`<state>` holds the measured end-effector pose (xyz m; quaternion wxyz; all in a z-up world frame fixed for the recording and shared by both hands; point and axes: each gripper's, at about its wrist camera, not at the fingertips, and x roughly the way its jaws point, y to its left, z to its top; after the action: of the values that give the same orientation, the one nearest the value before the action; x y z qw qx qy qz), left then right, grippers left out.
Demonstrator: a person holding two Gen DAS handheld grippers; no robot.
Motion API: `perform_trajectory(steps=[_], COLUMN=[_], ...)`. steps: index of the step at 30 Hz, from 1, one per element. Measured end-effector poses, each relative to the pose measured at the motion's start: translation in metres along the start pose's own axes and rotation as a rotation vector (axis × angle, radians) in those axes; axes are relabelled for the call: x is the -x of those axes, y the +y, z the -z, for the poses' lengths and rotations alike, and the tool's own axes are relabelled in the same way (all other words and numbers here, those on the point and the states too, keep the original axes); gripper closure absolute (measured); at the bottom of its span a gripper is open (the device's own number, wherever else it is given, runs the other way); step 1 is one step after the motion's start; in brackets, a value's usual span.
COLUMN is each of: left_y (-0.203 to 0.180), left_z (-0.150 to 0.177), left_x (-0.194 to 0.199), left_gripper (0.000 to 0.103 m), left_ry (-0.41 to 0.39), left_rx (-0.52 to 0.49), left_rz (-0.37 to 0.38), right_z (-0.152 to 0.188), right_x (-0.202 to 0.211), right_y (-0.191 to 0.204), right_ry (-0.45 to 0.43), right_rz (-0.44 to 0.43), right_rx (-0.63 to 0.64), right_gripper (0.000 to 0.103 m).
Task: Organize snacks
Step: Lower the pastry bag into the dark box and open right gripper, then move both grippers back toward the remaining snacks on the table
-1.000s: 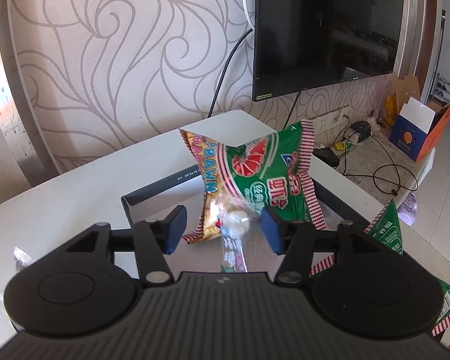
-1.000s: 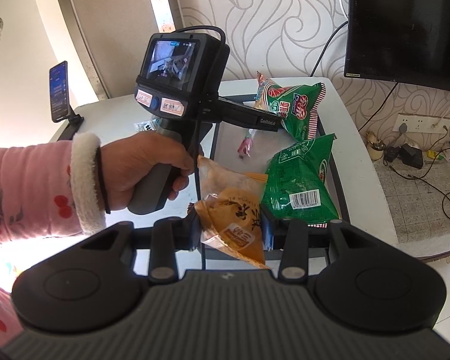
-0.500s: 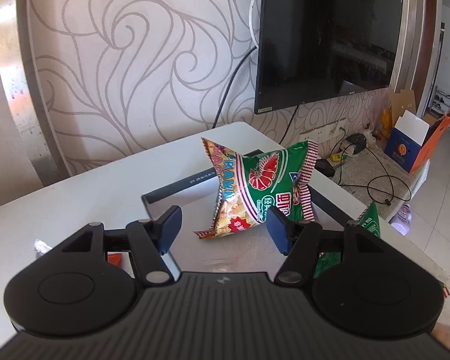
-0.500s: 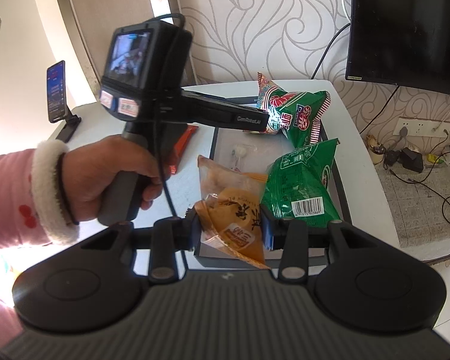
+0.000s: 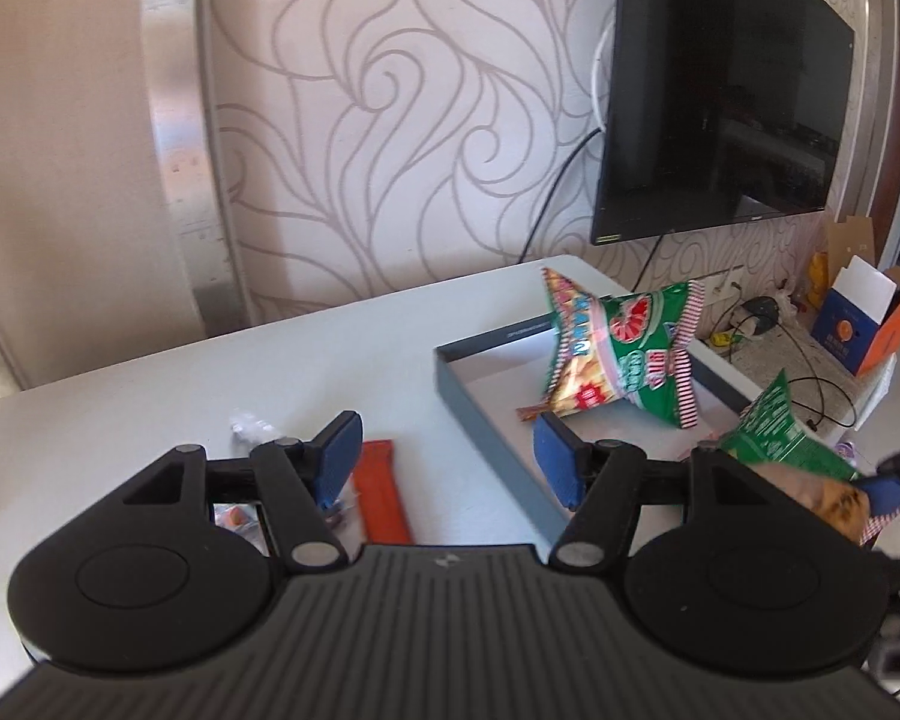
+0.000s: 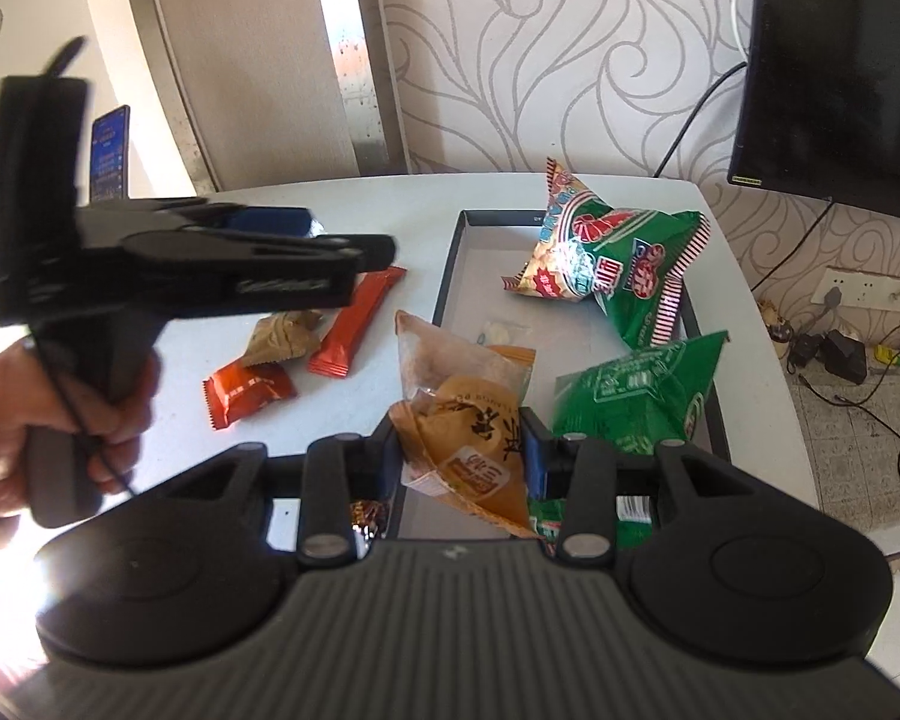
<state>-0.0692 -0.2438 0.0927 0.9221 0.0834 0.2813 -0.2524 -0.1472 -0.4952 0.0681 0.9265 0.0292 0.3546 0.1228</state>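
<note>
A crinkled orange plastic pastry packet [image 6: 468,444], partly clear and printed with dark lettering, is clamped between the pads of the right gripper [image 6: 462,450] above the near end of the dark grey rectangular tray [image 6: 450,276]. In the tray, two puffy green snack bags [image 6: 618,264] are seen. The left gripper [image 5: 444,459] is held unclenched and empty above the white table [image 5: 210,384], beside a long red wrapped bar [image 5: 381,498].

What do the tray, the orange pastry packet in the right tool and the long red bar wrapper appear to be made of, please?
Tray: probably rigid card or plastic, matte dark grey, with straight thin walls. Orange pastry packet: thin plastic film, partly clear and glossy, crinkled, its contents showing through. Long red bar wrapper: likely foil-lined film, satin, with a crimped end seal.
</note>
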Motion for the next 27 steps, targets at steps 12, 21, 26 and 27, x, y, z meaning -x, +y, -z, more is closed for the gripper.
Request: perform_trajectory(steps=[12, 21, 26, 27], left_y=[0.036, 0.053, 0.058, 0.058], left_z=[0.025, 0.049, 0.076, 0.081], left_x=[0.035, 0.054, 0.063, 0.062], left_gripper=[0.034, 0.031, 0.031, 0.031], left_ry=[0.013, 0.023, 0.047, 0.056], left_rx=[0.044, 0.066, 0.062, 0.063], left_rz=[-0.091, -0.12, -0.1, -0.094], right_z=[-0.003, 0.0, 0.0, 0.001], right_x=[-0.046, -0.04, -0.019, -0.016], right_y=[0.011, 0.009, 0.014, 0.017], right_ry=[0.066, 0.034, -0.035, -0.043], right_rz=[0.078, 0.087, 0.059, 0.047], right_rx=[0.114, 0.083, 0.067, 0.074], right_gripper=[0.06, 0.042, 0.042, 0.042])
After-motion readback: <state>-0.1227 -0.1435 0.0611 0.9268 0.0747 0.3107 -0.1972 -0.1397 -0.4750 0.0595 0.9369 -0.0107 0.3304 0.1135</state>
